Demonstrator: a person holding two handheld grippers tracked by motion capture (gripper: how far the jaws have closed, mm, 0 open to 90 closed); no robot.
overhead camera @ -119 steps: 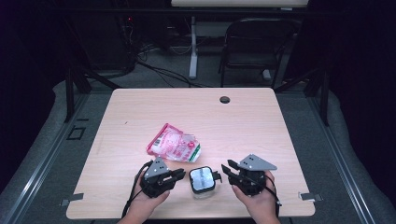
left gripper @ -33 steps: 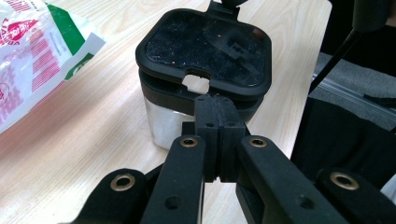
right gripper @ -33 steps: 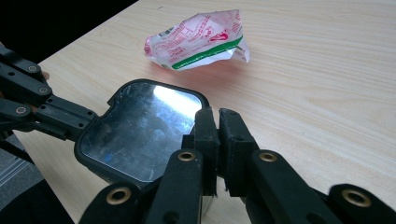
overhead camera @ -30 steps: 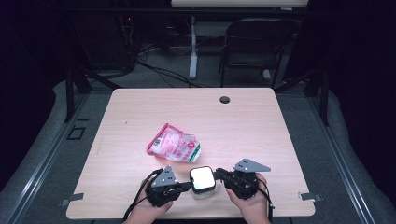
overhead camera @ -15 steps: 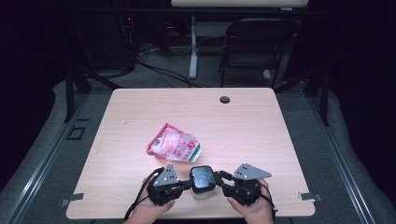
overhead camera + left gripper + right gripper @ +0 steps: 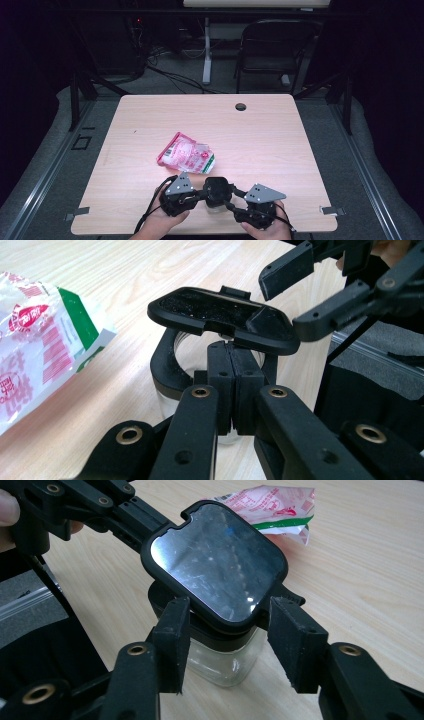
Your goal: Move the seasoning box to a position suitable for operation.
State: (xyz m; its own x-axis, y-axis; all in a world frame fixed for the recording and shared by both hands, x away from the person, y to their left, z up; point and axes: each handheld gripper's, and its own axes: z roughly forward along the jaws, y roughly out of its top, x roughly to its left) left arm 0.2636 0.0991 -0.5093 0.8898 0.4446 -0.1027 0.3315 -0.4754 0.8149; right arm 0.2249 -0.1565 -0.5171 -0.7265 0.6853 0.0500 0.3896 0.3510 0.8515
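Now the black hinged lid (image 6: 216, 562) of the small clear jar (image 6: 225, 662) stands tilted up off its black collar, where a second ago it lay flat and showed pale from above. The jar sits at the near edge of the table (image 6: 280, 130), between the two hands, with the pink and white snack packet (image 6: 186, 154) just beyond it to the far left. The left gripper (image 6: 231, 382) has its jaws pressed together, pinching the jar's black collar by the hinge and steadying it. The right gripper (image 6: 227, 645) has just been opening its jaws; they now stand apart on either side of the lid's front edge, pads clear of it, so the lid is released. By my reading the opening step is nearly done: the mouth is partly exposed, and the packet is likely the next thing to handle
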